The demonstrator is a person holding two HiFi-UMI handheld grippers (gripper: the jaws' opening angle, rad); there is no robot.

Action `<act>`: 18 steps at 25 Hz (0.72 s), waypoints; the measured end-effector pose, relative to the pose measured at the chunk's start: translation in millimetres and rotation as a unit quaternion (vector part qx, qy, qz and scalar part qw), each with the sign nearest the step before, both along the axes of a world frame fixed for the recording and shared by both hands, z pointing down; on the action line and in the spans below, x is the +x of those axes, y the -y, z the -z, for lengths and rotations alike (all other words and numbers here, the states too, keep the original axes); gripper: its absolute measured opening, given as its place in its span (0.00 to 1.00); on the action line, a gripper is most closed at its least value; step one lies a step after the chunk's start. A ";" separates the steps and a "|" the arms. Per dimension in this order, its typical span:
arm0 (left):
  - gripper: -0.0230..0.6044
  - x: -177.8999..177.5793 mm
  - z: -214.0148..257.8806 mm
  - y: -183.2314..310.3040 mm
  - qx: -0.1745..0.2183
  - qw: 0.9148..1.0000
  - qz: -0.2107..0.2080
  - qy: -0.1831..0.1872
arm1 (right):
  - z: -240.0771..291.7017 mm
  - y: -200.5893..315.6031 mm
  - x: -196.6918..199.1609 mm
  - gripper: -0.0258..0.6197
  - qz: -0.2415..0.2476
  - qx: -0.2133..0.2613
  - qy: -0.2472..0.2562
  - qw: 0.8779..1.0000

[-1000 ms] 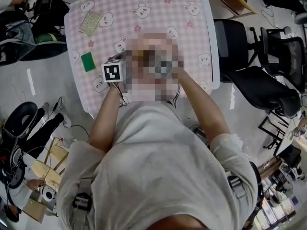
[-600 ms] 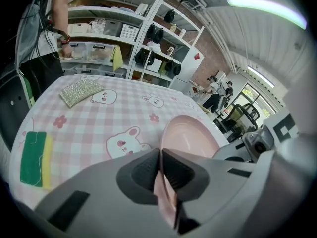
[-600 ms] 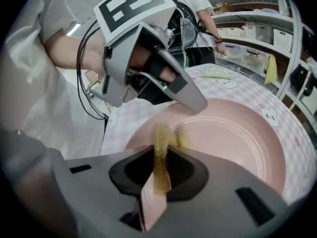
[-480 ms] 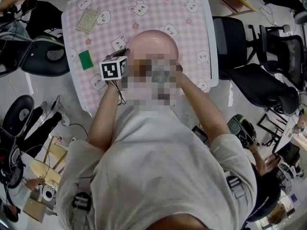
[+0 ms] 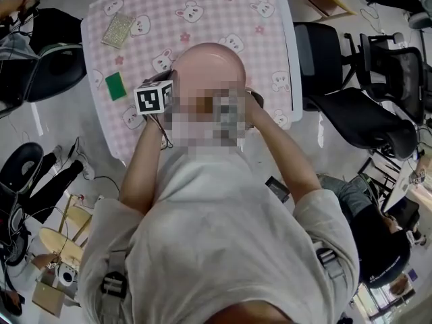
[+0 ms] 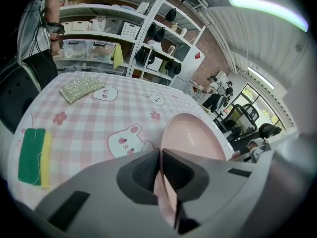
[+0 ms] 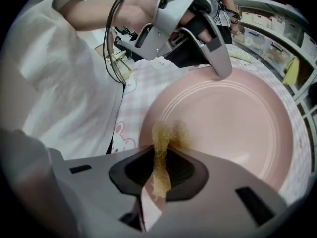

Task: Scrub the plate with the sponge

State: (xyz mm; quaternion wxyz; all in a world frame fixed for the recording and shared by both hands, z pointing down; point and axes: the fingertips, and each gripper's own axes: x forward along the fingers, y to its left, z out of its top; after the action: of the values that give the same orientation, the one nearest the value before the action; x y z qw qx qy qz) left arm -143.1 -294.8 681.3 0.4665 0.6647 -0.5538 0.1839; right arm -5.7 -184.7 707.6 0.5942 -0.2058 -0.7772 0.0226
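A pink plate is held tilted over the near part of the pink checked table. My left gripper is shut on the plate's near rim; its marker cube shows in the head view. In the right gripper view my right gripper is shut on a yellow-brown sponge, which presses on the plate's face near its edge. My left gripper clamps the opposite rim there. A blurred patch hides most of the right gripper in the head view.
A green and yellow sponge lies flat at the table's left, and a silvery scouring cloth lies farther back. Black office chairs stand right of the table, dark bags left of it. Shelves with bins line the far wall.
More of the plate now shows beyond the blurred patch in the head view. Both grippers keep their hold and stay over the table's near part.
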 end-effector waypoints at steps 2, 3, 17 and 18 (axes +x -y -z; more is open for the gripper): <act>0.08 -0.2 -0.9 -0.8 -0.002 1.000 0.001 -0.002 | -0.9 3.2 7.8 0.14 -0.003 0.004 -0.010 1.000; 0.08 -0.9 -0.4 0.0 0.000 1.000 0.002 -0.002 | -1.6 5.9 11.7 0.14 -0.004 0.009 -0.015 1.000; 0.09 -0.2 3.1 -0.9 0.006 1.000 0.011 -0.019 | -1.6 72.0 33.7 0.14 -0.138 0.091 -0.029 0.986; 0.08 -0.3 2.3 -1.6 0.006 1.000 0.013 -0.021 | -1.4 78.1 33.6 0.14 -0.155 0.096 -0.025 0.983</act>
State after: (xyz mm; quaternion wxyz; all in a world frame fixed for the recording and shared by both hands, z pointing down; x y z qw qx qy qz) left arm -143.4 -293.2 679.0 0.4768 0.6640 -0.5531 0.1607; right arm 27.9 -262.8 709.0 0.6200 -0.0240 -0.7829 0.0447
